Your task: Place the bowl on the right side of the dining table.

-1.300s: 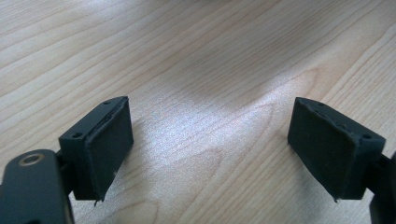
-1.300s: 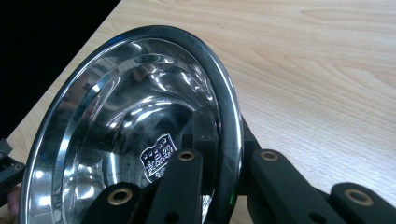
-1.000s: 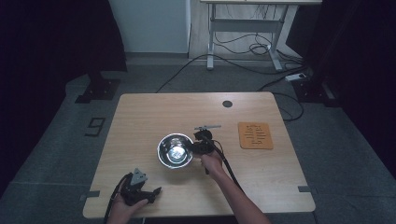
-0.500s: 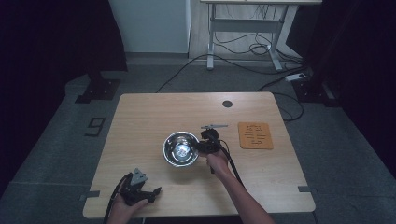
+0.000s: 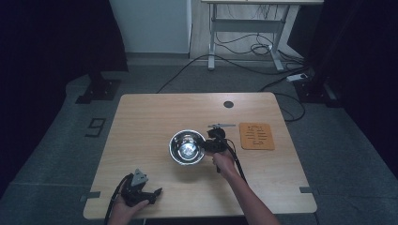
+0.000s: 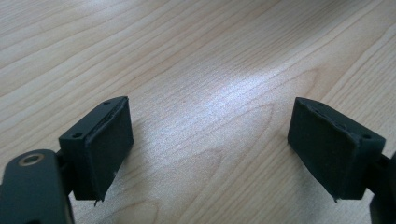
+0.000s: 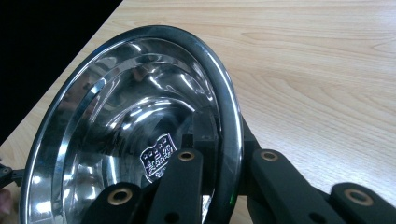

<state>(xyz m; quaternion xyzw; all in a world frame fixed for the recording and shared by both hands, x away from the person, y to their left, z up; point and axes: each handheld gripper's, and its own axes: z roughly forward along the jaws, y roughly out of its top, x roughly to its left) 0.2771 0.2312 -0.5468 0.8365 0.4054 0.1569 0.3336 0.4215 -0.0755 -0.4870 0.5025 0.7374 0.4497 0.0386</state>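
Note:
A shiny steel bowl point(image 5: 187, 147) is near the middle of the wooden table point(image 5: 150, 117). My right gripper point(image 5: 210, 145) is shut on its right rim, one jaw inside the bowl and one outside. In the right gripper view the bowl point(image 7: 130, 121) looms large and tilted, with its rim pinched between the black jaws of the right gripper point(image 7: 224, 163). My left gripper point(image 5: 141, 187) rests in a hand near the table's front left edge. In the left gripper view its pads point(image 6: 109, 140) stand wide apart over bare wood, so the left gripper point(image 6: 210, 149) is open and holds nothing.
An orange-brown slotted mat point(image 5: 256, 136) lies on the table to the right of the bowl. A small dark round cap point(image 5: 228, 104) sits near the far edge. Cables and a desk frame point(image 5: 244, 42) are on the floor beyond the table.
The right gripper has carried the bowl to the right across the table, toward the mat. The left gripper has stayed in place.

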